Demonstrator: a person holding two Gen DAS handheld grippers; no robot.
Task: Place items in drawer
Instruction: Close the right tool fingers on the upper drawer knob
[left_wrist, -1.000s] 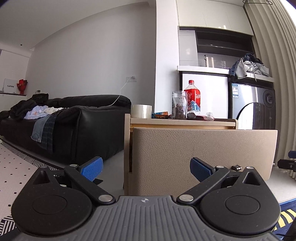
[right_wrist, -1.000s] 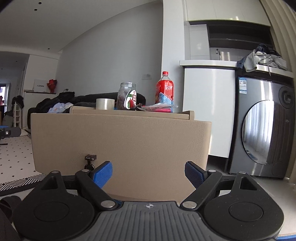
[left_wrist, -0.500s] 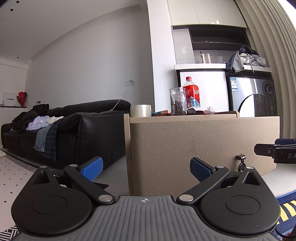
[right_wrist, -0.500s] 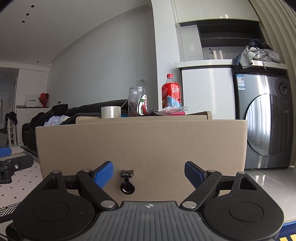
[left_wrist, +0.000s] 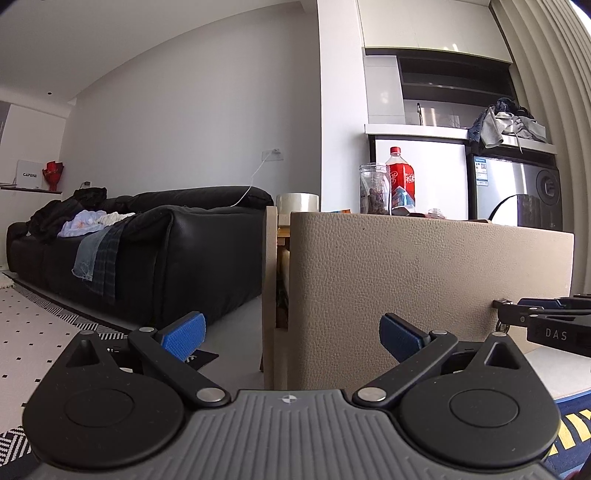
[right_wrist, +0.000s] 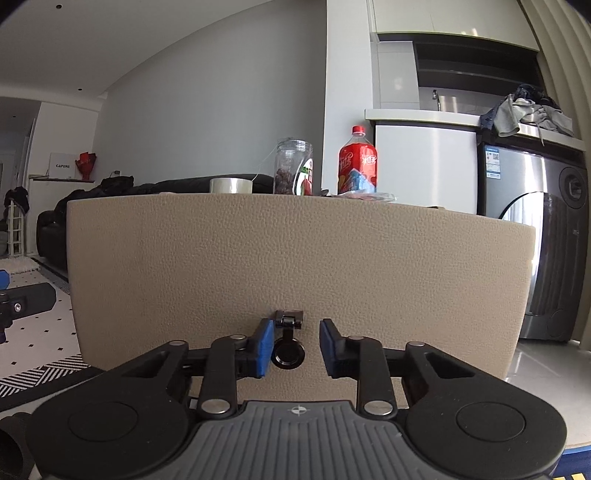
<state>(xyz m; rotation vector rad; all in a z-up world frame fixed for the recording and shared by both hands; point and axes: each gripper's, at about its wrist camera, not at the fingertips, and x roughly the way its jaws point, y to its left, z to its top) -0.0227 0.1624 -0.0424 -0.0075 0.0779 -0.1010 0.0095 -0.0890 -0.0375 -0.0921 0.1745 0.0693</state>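
The right gripper (right_wrist: 296, 347) sits part-closed around the drawer (right_wrist: 295, 266) ring pull (right_wrist: 288, 355) without clamping it, left gripper (left_wrist: 291, 332) spread empty; closing off-centre could let the ring slip out.

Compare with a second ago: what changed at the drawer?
The right gripper moved in on the drawer front and narrowed its jaws around the black ring pull, one pad each side, not yet clamped. The left gripper stayed wide open and empty. The tape roll, jar and bottle are unmoved on top.
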